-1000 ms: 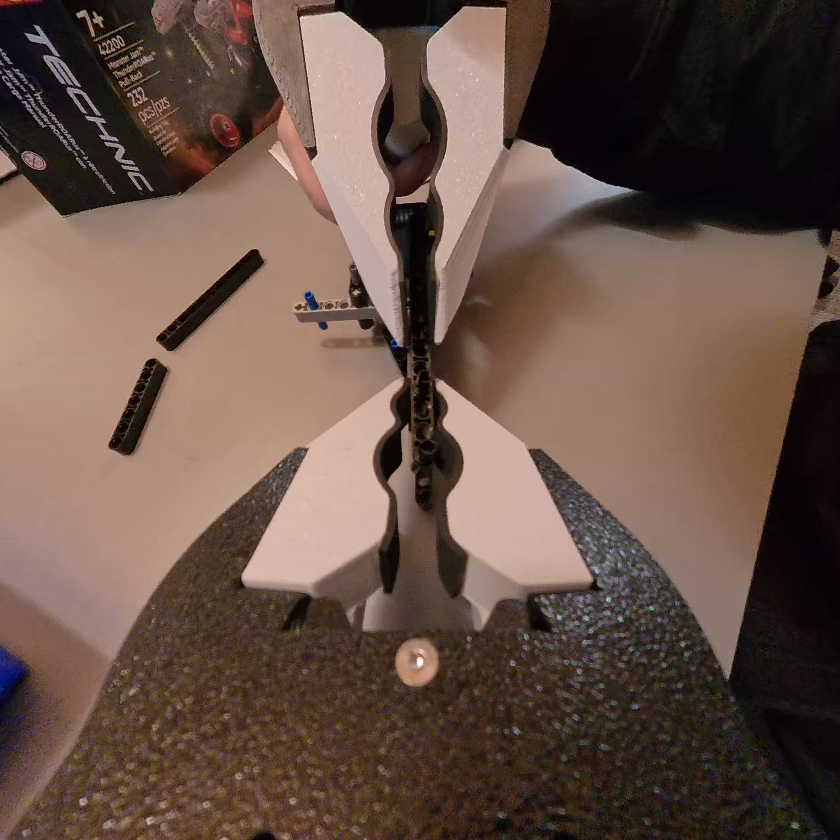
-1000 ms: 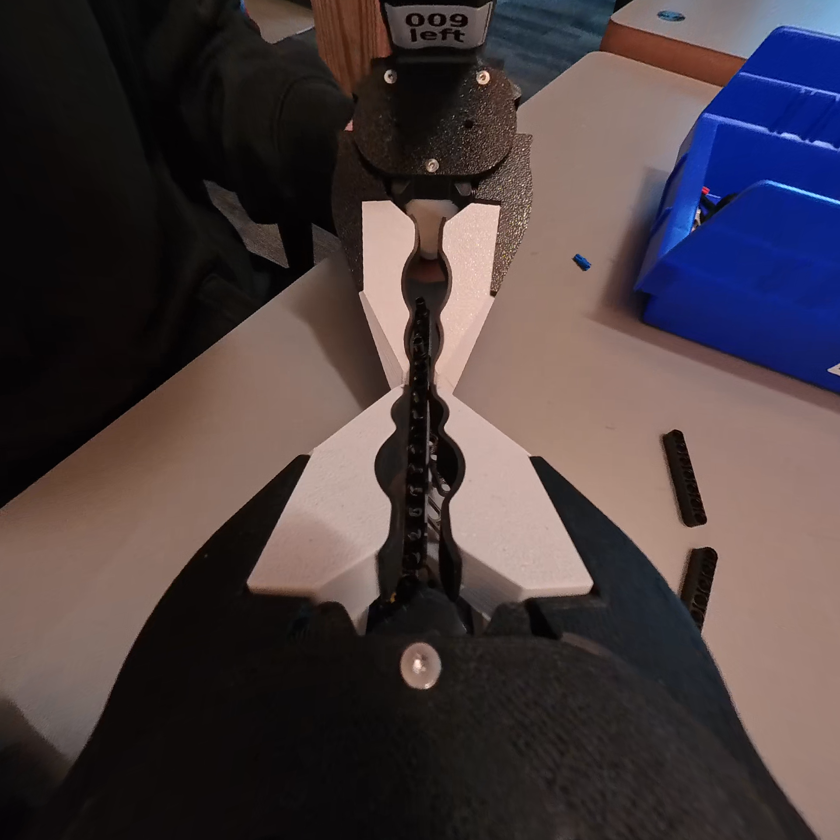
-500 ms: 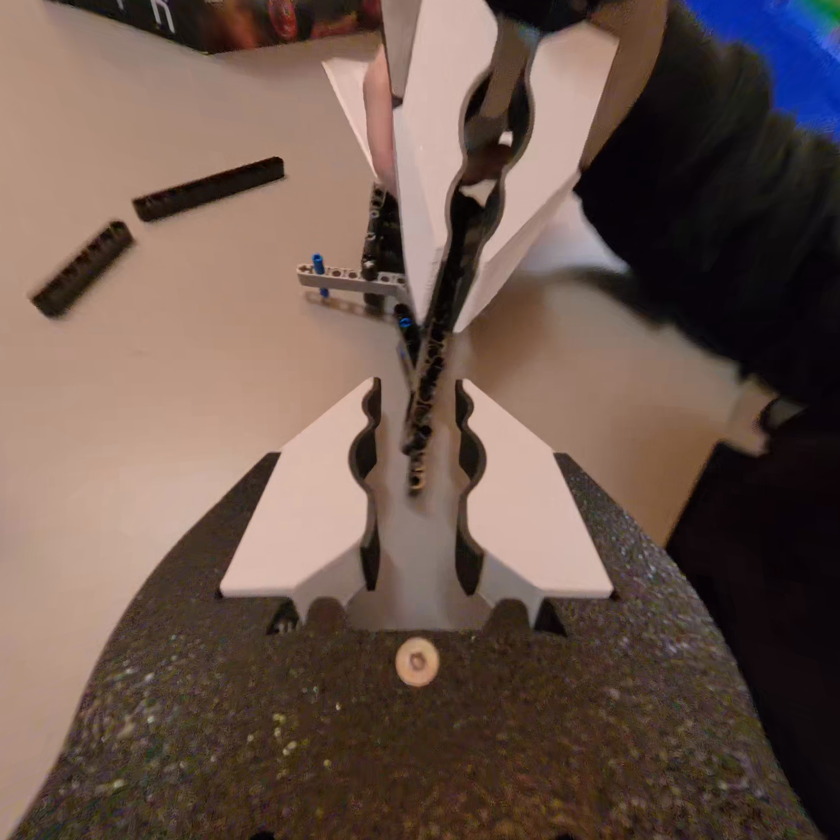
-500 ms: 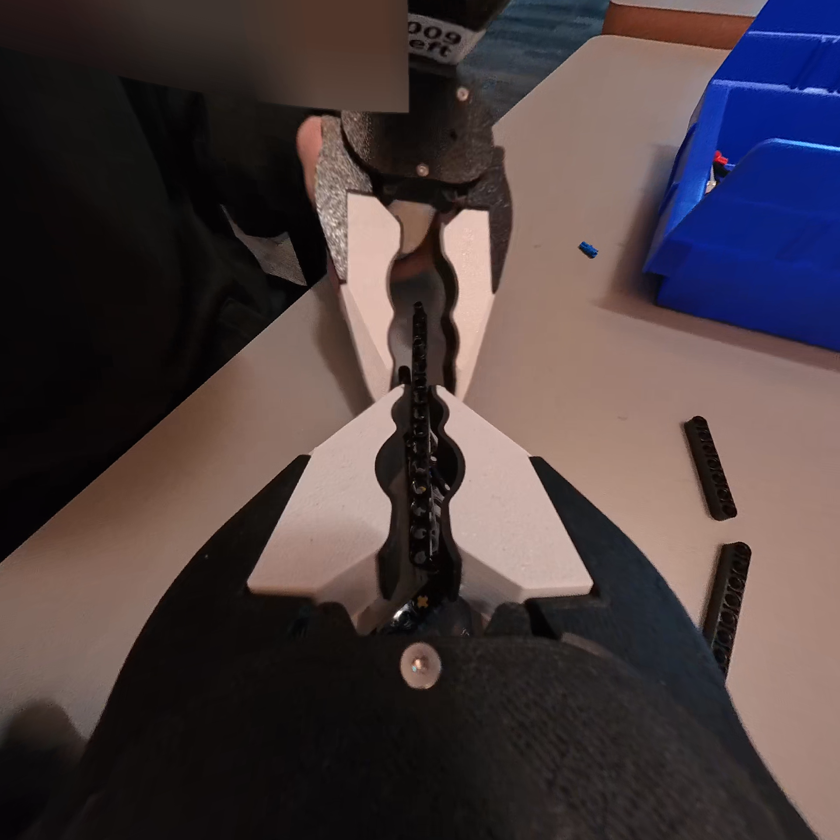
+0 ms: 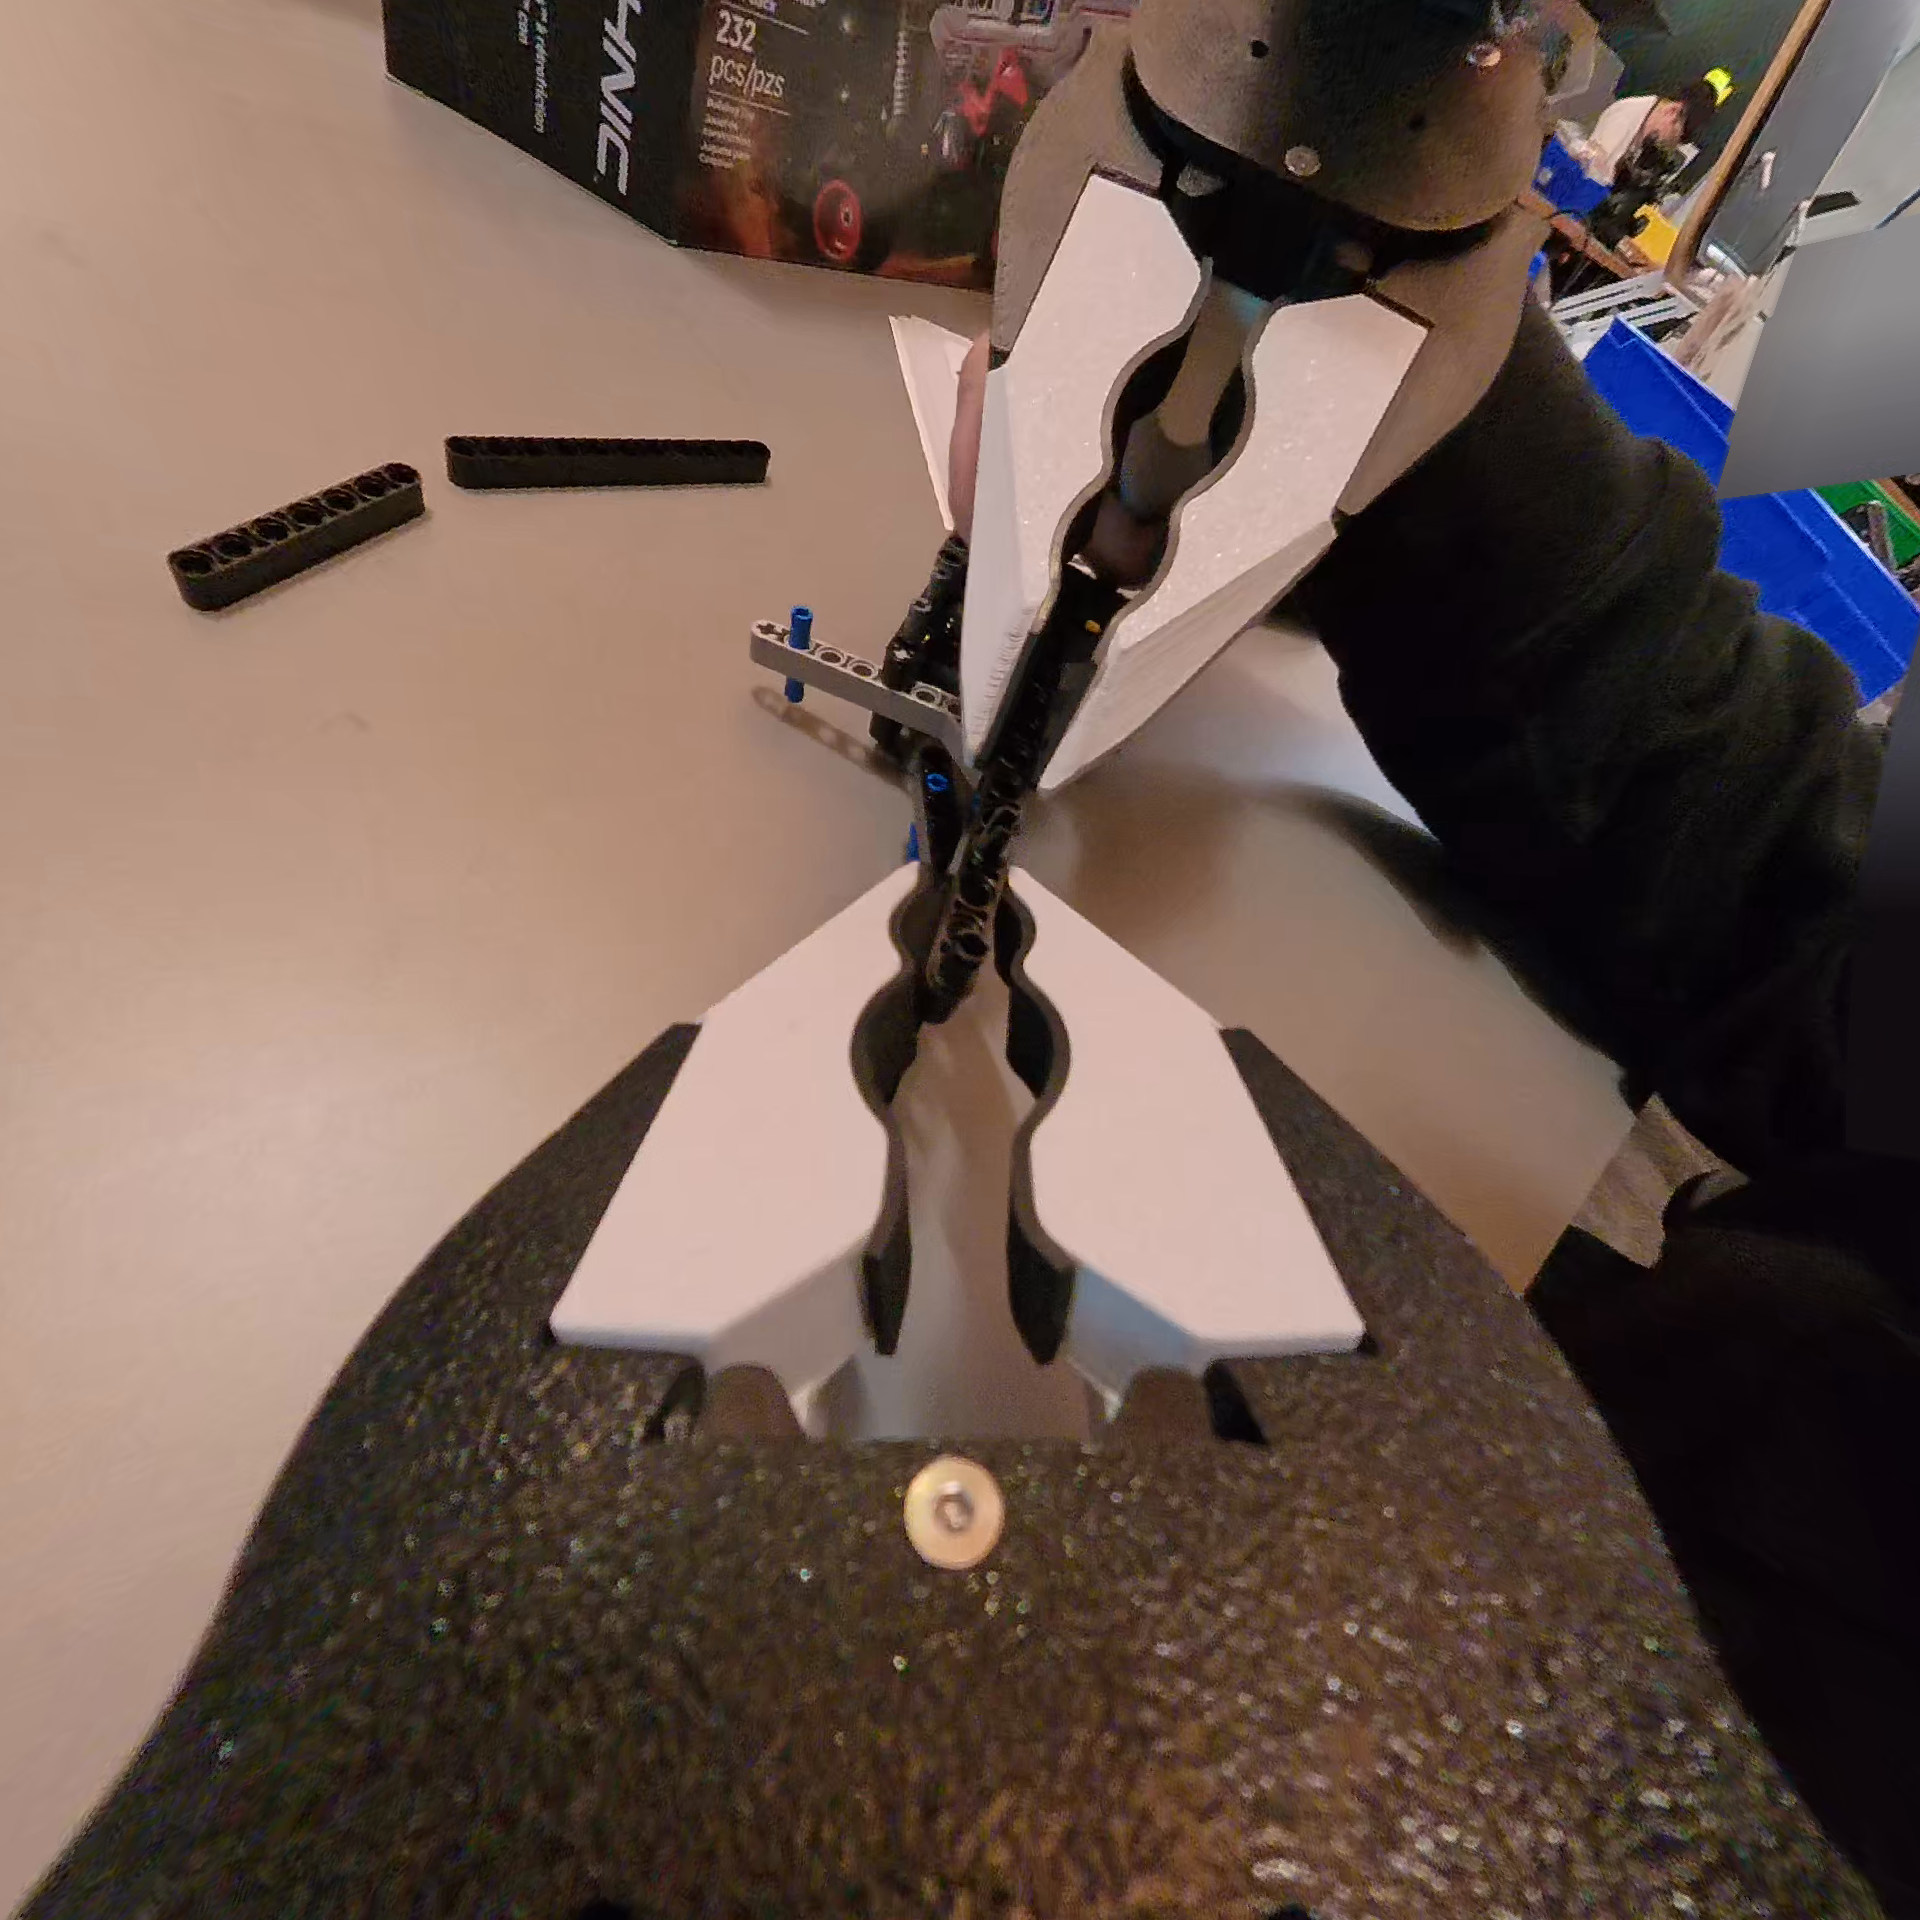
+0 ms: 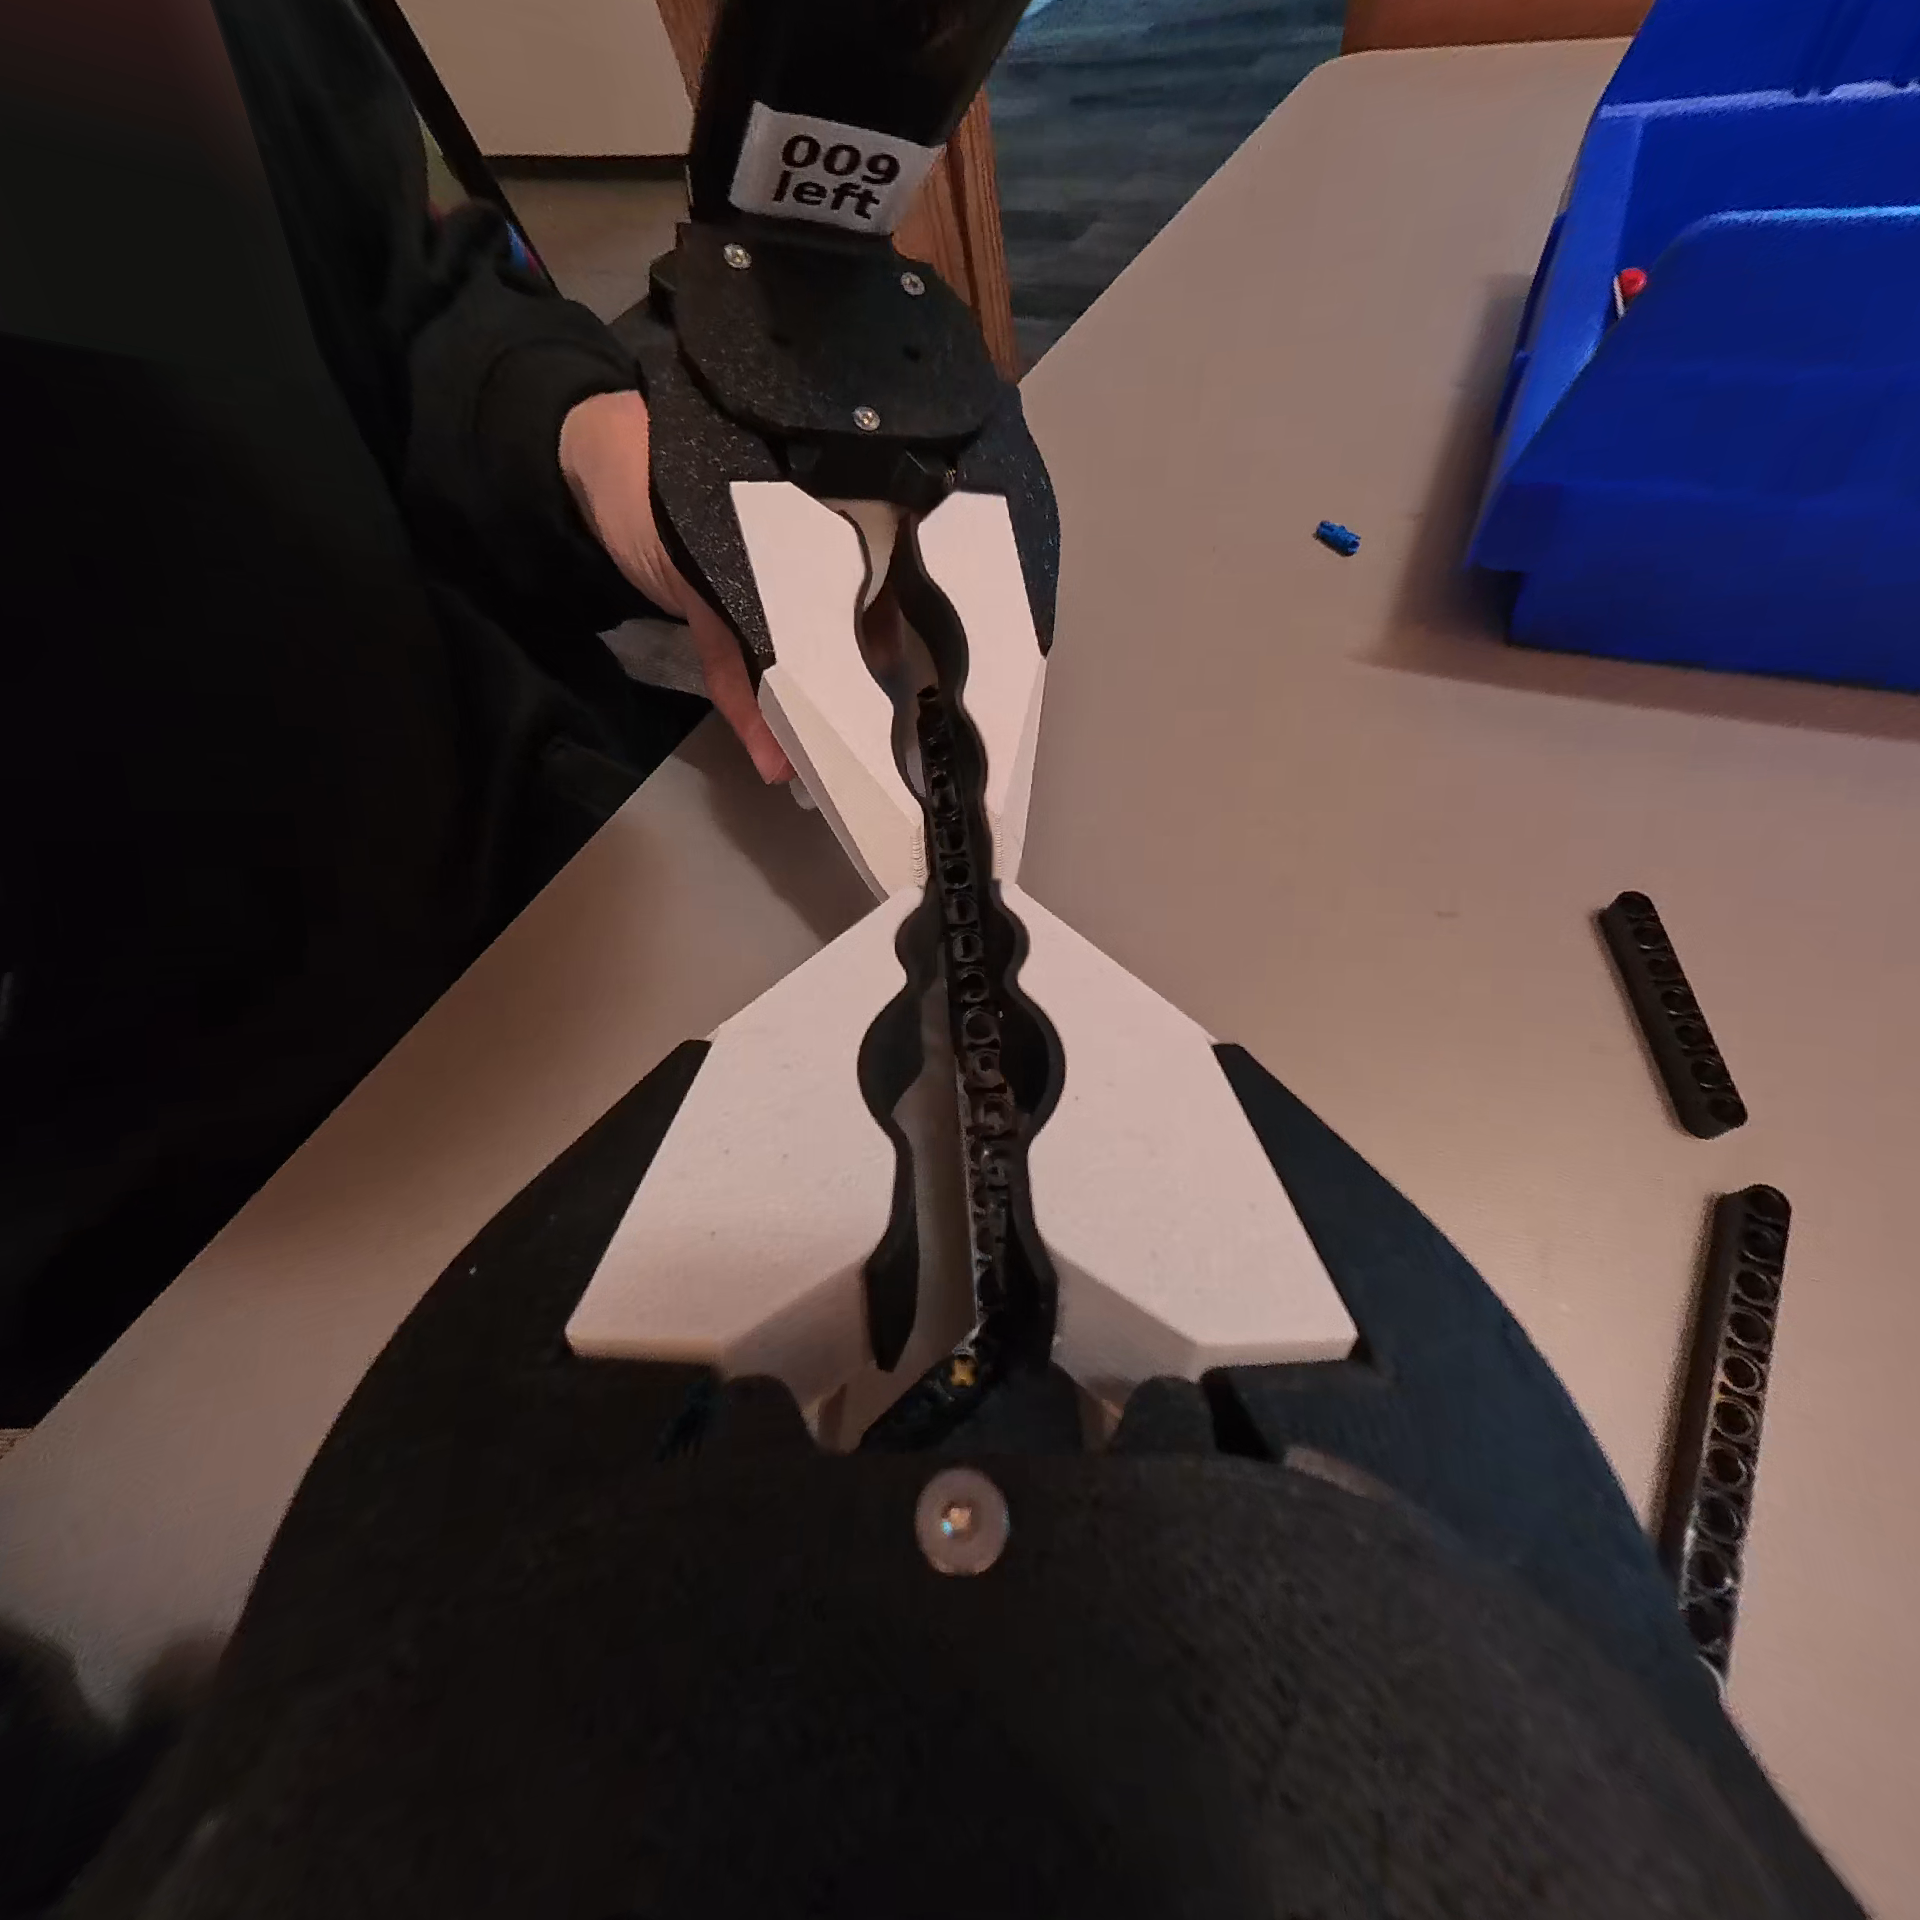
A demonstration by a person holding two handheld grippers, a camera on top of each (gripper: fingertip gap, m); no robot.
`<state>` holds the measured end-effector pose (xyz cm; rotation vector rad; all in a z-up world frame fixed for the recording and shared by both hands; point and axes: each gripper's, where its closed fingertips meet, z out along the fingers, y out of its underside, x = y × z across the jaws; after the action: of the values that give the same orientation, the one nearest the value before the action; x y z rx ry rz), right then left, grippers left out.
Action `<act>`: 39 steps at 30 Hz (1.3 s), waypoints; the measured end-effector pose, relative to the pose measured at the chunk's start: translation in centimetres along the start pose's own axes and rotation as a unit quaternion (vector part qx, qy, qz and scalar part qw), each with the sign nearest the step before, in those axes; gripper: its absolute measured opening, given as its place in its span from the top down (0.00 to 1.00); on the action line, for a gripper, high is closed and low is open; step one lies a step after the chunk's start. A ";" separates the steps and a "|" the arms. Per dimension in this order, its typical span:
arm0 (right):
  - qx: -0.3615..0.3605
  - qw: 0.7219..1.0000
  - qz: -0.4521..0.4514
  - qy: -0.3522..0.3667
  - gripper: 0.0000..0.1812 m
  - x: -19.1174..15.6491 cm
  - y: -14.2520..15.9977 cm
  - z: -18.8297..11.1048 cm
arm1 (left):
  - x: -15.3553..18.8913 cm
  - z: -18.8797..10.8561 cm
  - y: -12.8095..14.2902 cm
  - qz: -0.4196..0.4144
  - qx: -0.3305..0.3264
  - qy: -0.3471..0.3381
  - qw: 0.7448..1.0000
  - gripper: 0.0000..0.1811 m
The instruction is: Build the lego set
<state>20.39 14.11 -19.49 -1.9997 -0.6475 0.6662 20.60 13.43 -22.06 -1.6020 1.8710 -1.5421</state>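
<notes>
A long black holed beam (image 6: 961,987) with parts attached to it is held between my two grippers, which meet nose to nose above the table. My right gripper (image 6: 961,906) is shut on it, and the beam runs back deep between its white fingers. My left gripper (image 5: 958,883) is shut on the beam's other end (image 5: 961,940). In the left wrist view a grey beam (image 5: 831,665) with a blue pin sticks out sideways from the assembly, beside the right gripper (image 5: 997,769). The left gripper also shows in the right wrist view (image 6: 958,875).
Two loose black beams (image 5: 296,535) (image 5: 608,462) lie on the table; they show at the right in the right wrist view (image 6: 1671,1013) (image 6: 1730,1423). The set's box (image 5: 727,94) stands behind. Blue bins (image 6: 1714,395) and a small blue pin (image 6: 1338,536) are nearby. The table edge runs at the left. My two grippers' fingertips are within a few centimetres of each other.
My left gripper opened half a second ago and has closed again on the beam, nearer its end. The right gripper has kept its hold.
</notes>
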 end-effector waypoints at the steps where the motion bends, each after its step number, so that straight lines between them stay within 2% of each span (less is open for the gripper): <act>1: 0.000 1.000 0.001 0.002 0.97 0.0 0.0 0.1 | 0.0 -0.1 0.1 -0.001 -0.001 0.003 1.000 0.96; 6: -0.016 1.000 -0.006 0.022 0.97 0.0 0.0 0.5 | 0.0 -0.6 0.3 0.022 -0.009 0.013 1.000 0.88; 8: -0.020 0.999 -0.007 0.024 0.97 0.0 0.0 0.6 | 0.3 -0.9 -0.2 0.065 0.001 0.016 0.998 0.86; 11: -0.019 1.000 -0.003 0.022 0.97 -0.2 0.0 0.8 | -0.4 -1.4 -1.1 0.169 0.019 -0.014 0.985 0.85; 13: -0.016 1.000 0.003 0.017 0.97 -0.2 -0.1 0.8 | 0.1 -1.3 -1.2 0.206 0.018 0.014 0.978 0.86; 15: -0.012 1.000 0.013 0.011 0.98 -0.2 -0.1 0.9 | 1.2 -1.2 -1.1 0.208 0.013 0.065 0.976 0.89; 18: -0.008 1.000 0.013 0.000 0.97 -0.6 -0.2 1.0 | 1.0 -1.4 -1.2 0.189 0.012 0.079 0.979 0.97; 25: -0.010 1.000 -0.021 0.010 0.97 -0.8 -0.1 0.4 | 1.2 -1.3 -0.9 0.186 0.004 0.093 0.978 0.97; 30: 0.001 1.000 -0.011 0.014 0.96 -0.9 0.0 -0.8 | 1.2 -1.3 -0.9 0.178 0.002 0.098 0.979 0.97; 39: -0.007 1.000 -0.004 0.021 0.97 -0.9 1.2 -0.4 | 1.3 -1.4 -0.8 0.176 -0.003 0.110 0.978 0.97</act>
<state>20.28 12.73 -20.19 -2.0171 -0.6370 0.6151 19.57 13.22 -20.25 -1.0576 2.1317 -1.6014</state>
